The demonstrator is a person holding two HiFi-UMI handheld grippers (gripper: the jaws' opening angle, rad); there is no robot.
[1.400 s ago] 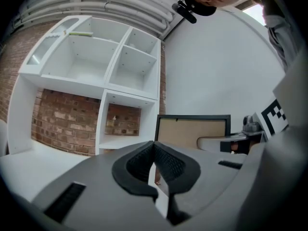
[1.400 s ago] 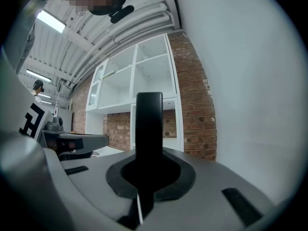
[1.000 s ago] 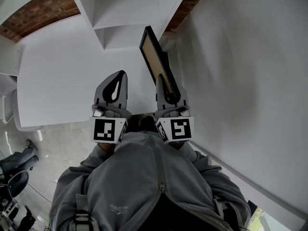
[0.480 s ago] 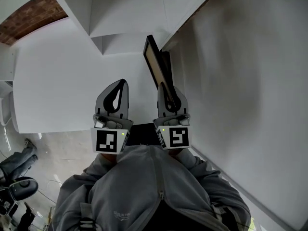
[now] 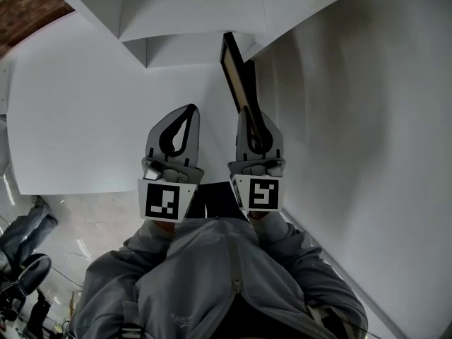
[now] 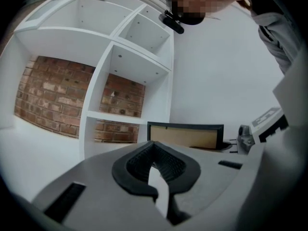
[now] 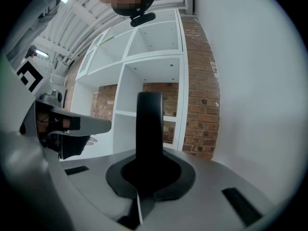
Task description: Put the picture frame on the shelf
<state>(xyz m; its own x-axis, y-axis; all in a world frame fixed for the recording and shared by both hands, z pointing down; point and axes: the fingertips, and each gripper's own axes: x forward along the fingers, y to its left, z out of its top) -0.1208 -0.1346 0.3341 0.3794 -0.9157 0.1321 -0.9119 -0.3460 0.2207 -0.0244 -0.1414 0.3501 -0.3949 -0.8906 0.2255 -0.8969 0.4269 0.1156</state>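
Note:
The picture frame (image 5: 234, 68), black-rimmed with a tan panel, stands on edge out in front of me, and my right gripper (image 5: 248, 113) is shut on its near end. In the right gripper view the frame (image 7: 149, 129) rises edge-on from between the jaws (image 7: 149, 177). My left gripper (image 5: 189, 111) is shut and empty, side by side with the right one, a little left of it. In the left gripper view the frame (image 6: 185, 136) shows broadside beyond the closed jaws (image 6: 156, 170). The white cube shelf (image 5: 191, 13) is just ahead of the frame, its compartments (image 6: 125, 85) open.
A white wall (image 5: 353, 119) runs close along my right. A white surface (image 5: 92, 119) spreads to the left below the shelf. Red brick (image 7: 199, 105) shows through the shelf's open back. Dark gear (image 5: 25, 274) lies on the floor at lower left.
Both grippers and the frame have moved forward toward the shelf, which now fills more of the top of the head view. The jaws have not changed.

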